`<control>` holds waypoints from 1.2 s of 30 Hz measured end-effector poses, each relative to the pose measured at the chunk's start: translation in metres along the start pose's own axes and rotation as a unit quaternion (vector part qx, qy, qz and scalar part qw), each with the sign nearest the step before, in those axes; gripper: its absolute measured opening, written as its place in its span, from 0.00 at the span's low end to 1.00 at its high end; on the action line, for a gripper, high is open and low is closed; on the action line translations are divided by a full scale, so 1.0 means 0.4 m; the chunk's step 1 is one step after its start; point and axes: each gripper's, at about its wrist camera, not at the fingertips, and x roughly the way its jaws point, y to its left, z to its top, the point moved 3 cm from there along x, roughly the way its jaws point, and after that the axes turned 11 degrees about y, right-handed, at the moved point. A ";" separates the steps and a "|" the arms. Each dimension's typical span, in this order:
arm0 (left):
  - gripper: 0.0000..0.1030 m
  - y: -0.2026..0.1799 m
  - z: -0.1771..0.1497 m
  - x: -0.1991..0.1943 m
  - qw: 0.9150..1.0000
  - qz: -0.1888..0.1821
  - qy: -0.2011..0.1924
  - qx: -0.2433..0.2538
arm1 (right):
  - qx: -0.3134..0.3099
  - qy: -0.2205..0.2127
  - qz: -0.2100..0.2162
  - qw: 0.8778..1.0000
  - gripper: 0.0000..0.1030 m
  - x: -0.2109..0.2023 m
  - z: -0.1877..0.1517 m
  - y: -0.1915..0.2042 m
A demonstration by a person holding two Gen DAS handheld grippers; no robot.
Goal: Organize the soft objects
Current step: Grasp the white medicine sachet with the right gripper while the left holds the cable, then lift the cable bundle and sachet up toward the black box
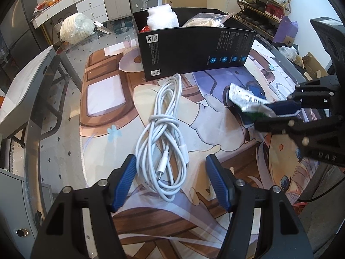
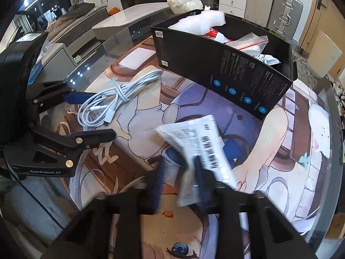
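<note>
"GenRobot.AI" in pale letters on the black plastic body of the left gripper [image 2: 92, 116], "BAS" embossed on the black right gripper [image 1: 278, 113], fine print on the black cardboard box [image 1: 194, 51] too small to read

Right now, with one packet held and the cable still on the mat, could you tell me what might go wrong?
1. The right hand-held gripper pinches the printed packet only near one end, so it could slip out.
2. The white cable is loosely bundled; the open left hand-held gripper may catch only some loops.
3. The black box is already fairly full.
</note>
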 end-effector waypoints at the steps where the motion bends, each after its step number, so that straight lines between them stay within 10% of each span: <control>1: 0.65 -0.001 0.000 0.000 1.000 0.002 0.000 0.001 | -0.001 0.002 0.004 1.000 0.08 -0.001 0.000 -0.002; 10: 0.64 0.013 0.006 -0.002 1.000 0.011 -0.007 -0.011 | -0.002 0.001 0.001 1.000 0.08 -0.001 -0.006 0.017; 14: 0.45 0.013 0.008 -0.001 1.000 0.010 -0.009 -0.010 | 0.000 -0.001 -0.004 1.000 0.08 0.001 -0.006 0.024; 36: 0.47 -0.025 0.009 -0.003 1.000 0.003 -0.008 0.013 | 0.008 -0.007 -0.002 1.000 0.13 -0.008 -0.016 0.013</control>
